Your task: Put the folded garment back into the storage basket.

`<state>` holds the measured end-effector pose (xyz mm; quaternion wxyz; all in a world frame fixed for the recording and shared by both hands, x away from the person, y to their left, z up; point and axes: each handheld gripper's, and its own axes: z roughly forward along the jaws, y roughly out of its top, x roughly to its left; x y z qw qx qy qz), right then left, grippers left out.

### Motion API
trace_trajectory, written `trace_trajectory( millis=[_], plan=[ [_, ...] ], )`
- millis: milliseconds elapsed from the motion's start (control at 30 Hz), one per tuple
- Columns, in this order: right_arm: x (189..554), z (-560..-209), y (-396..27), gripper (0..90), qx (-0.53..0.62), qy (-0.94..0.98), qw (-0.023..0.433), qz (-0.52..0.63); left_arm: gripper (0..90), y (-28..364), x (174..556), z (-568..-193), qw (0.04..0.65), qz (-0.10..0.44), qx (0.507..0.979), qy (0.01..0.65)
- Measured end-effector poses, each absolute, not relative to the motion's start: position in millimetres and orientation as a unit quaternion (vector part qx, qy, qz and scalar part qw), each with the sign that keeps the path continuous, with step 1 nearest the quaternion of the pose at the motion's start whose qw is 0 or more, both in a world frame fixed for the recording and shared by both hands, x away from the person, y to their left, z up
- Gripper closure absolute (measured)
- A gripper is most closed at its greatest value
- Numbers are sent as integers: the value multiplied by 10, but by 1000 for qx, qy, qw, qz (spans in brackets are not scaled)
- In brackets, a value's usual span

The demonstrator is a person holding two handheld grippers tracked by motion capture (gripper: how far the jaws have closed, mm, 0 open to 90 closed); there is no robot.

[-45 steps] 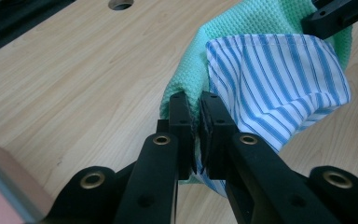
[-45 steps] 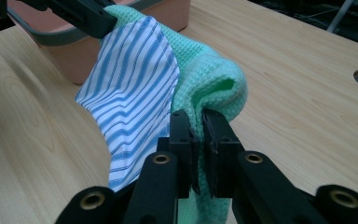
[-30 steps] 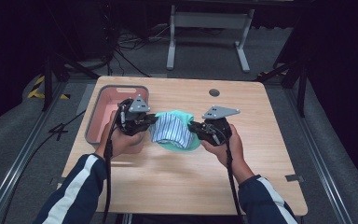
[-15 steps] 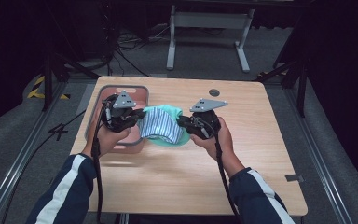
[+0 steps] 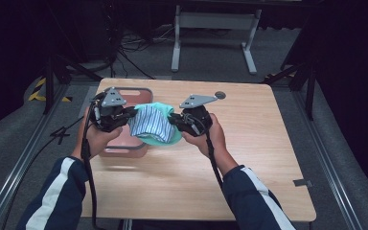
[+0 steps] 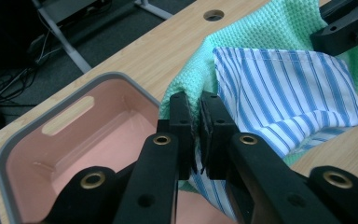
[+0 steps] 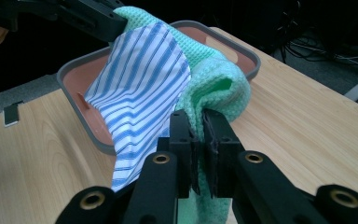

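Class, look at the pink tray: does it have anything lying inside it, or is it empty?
Empty, as far as shown: the left gripper view shows the pink tray's bare floor, and the cloths hang above its edge, pinched by both claws.

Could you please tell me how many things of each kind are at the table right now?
Cloths: 2, a striped cloth and a green cloth
Bins: 1, the pink bin
Grippers: 2, the left gripper and the right gripper, both clamped on the cloths
Total: 5
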<state>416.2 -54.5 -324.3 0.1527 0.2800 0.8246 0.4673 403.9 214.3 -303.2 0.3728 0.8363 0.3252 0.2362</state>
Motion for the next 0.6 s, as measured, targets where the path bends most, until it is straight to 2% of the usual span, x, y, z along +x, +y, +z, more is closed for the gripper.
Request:
trace_trajectory(
  millis=[600],
  plan=[
    [4273,-3184,-156,829,265,828,143,472,846,2479,4020,-2956,367,256,821,354]
  ],
)
